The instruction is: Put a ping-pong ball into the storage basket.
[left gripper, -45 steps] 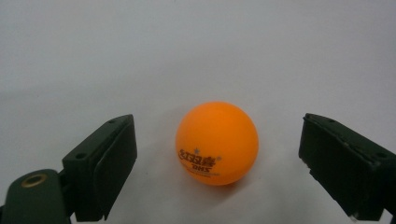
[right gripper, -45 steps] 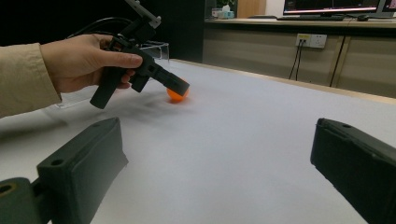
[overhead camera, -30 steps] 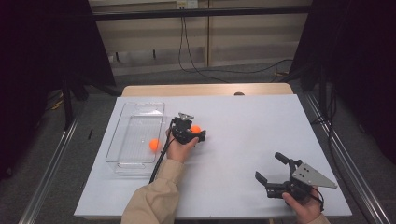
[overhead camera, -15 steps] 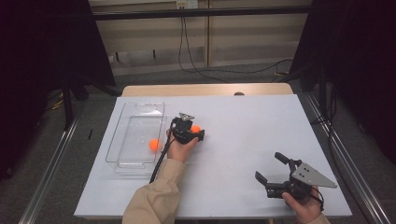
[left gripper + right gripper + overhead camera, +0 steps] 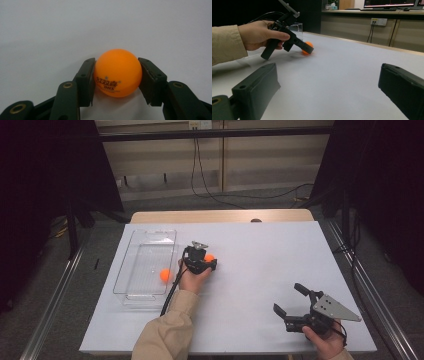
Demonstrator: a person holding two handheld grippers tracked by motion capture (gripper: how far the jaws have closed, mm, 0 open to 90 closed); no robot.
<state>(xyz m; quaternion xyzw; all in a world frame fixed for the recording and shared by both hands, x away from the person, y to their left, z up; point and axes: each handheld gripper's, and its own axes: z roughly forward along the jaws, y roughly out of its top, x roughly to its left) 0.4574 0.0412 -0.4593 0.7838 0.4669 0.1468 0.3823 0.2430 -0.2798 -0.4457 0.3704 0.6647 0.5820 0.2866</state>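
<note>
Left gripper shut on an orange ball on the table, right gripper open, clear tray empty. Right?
Not quite: the clear tray is not empty; the high view shows a second orange ball lying in it. The rest holds: the left gripper is shut on the orange ball on the table, and the right gripper is open.

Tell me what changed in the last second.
The left gripper has just been closing its jaws and is now shut on the ball on the table. Both hands stayed put; the right gripper stays open, and the other ball still lies in the tray.
</note>
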